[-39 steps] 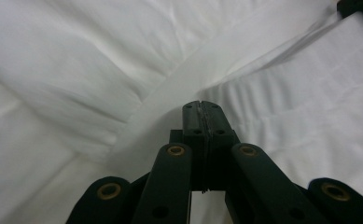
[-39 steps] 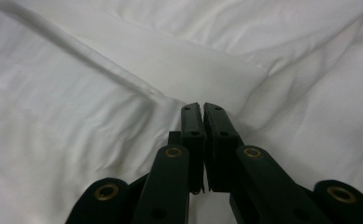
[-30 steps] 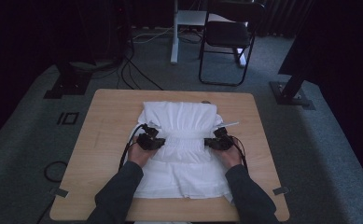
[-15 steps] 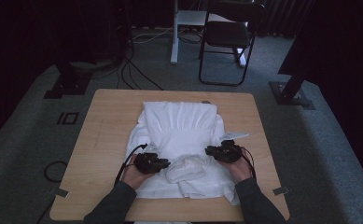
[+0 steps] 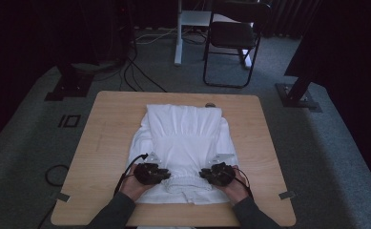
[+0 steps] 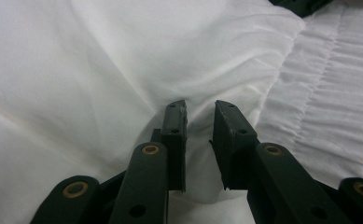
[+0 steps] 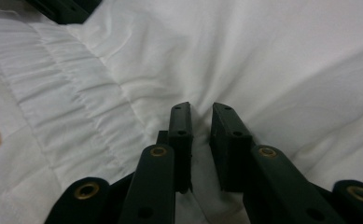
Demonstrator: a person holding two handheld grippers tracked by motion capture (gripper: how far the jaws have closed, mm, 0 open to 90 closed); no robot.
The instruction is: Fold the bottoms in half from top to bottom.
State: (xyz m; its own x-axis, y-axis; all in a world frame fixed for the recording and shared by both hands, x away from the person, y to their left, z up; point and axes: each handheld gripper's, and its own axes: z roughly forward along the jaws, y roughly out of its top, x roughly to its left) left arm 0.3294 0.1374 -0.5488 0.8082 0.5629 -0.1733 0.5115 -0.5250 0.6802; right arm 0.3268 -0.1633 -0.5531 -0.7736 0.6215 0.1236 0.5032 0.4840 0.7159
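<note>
White garment (image 5: 183, 138) spread on wooden table (image 5: 102, 138); gathered hem (image 5: 187, 182) bunched between left gripper (image 5: 160, 175) at nine o'clock and right gripper (image 5: 207, 174) at three, both pinching fabric folds, left loosening, right tightening.

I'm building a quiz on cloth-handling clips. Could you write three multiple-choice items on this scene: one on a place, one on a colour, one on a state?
1. Where on the table are the two grippers?
A. At its far edge
B. At its near edge, on the garment
C. Off to its right side

2. What colour is the garment?
A. White
B. Blue
C. Striped red

3. What lies between the left gripper jaws?
A. A pen
B. Nothing but bare wood
C. A raised fold of cloth

Answers: 1 B, since both, the right gripper included, sit by the person's hands. 2 A, white throughout. 3 C, a ridge of fabric rises into the narrow gap.
</note>
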